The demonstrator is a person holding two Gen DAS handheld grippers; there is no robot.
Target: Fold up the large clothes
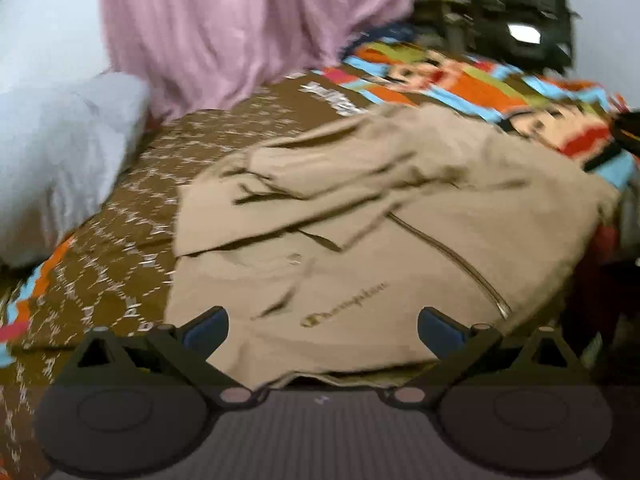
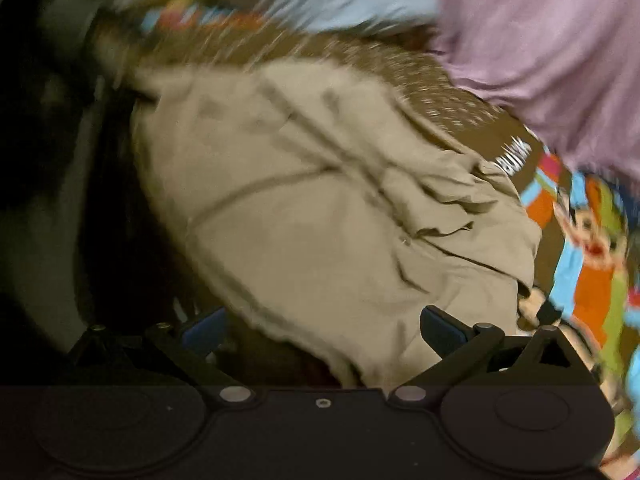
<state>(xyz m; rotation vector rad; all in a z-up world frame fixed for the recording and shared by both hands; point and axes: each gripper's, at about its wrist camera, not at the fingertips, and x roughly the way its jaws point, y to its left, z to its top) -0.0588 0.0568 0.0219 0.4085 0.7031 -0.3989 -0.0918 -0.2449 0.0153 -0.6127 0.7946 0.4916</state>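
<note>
A tan zip-up sweatshirt (image 1: 380, 220) with a Champion logo lies crumpled on the bed, a sleeve folded across its upper part. It also shows in the right wrist view (image 2: 320, 220), blurred. My left gripper (image 1: 322, 330) is open and empty, hovering over the garment's near edge by the logo. My right gripper (image 2: 322, 330) is open and empty over the garment's lower edge, at the side of the bed.
The bed carries a brown patterned blanket (image 1: 132, 240) and a bright cartoon-print sheet (image 1: 460, 84). A pale pillow (image 1: 60, 152) lies at the left. A pink curtain (image 1: 240, 28) hangs behind. Dark furniture (image 1: 516, 8) stands at the back right.
</note>
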